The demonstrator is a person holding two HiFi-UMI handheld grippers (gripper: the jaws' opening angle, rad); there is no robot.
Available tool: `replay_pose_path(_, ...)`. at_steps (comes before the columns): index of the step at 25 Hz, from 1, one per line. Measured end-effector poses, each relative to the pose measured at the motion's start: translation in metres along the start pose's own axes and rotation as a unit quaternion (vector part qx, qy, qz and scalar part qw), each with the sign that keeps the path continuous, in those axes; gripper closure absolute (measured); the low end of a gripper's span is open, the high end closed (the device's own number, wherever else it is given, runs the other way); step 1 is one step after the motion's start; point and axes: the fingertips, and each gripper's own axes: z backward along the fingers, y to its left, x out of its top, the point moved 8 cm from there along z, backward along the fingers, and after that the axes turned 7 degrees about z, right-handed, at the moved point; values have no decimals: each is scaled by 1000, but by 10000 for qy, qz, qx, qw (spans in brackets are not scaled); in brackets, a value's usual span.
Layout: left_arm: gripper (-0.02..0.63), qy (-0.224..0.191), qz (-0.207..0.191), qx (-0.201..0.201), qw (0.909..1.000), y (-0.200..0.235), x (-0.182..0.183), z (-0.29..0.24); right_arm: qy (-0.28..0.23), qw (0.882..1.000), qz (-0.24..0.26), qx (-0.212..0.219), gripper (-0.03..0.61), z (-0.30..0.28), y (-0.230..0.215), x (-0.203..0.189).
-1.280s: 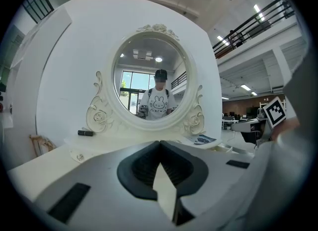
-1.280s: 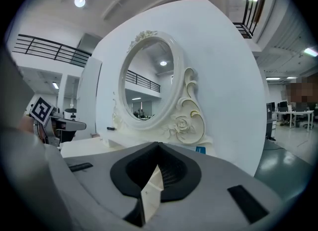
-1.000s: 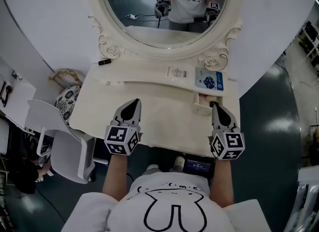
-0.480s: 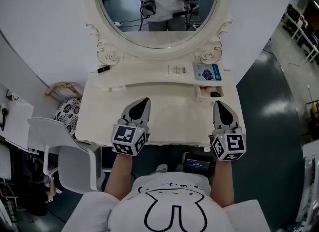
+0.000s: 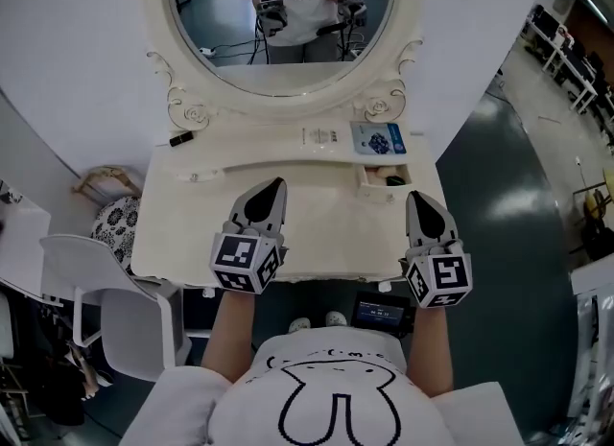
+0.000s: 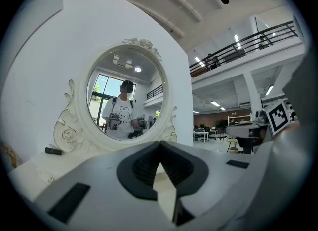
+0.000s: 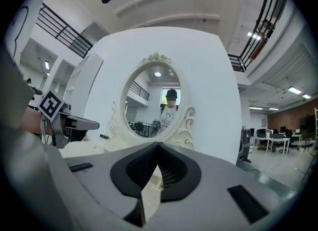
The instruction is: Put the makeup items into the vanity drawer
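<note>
Cream vanity (image 5: 317, 223) carries one open drawer (image 5: 376, 191) and one blue packet (image 5: 376, 137).

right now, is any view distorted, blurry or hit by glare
Head view: sharp, wide lens bows the wall and vanity, pale sheen on the floor at right. Left gripper view: fisheye circle, black corners, left gripper soft up close. Right gripper view: same fisheye, mirror crisp.
</note>
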Motion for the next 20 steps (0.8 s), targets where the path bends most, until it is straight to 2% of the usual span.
replay_pose_path(20,583,-139,-220,-82,9996,-37,8,-34,10,9998,170,86,556,0,-49,-4)
